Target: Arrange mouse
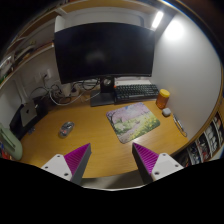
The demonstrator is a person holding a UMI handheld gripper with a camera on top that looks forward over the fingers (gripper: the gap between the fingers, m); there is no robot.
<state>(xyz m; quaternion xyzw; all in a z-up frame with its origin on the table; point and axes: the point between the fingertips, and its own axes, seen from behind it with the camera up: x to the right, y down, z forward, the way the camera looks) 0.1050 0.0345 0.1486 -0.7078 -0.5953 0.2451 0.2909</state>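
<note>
A small grey mouse (66, 128) lies on the wooden desk (90, 135), left of the middle and well beyond my left finger. A mouse mat (133, 122) with a landscape picture lies to its right, ahead of my right finger. My gripper (112, 158) is open and empty, held high above the desk's near edge, with its purple pads (76, 157) spread wide apart. Nothing stands between the fingers.
A large dark monitor (103, 50) stands at the back with a keyboard (136, 92) in front of it. An orange cup (163, 98) stands right of the keyboard. Cables and small items lie at the back left. A shelf (208, 140) runs along the right.
</note>
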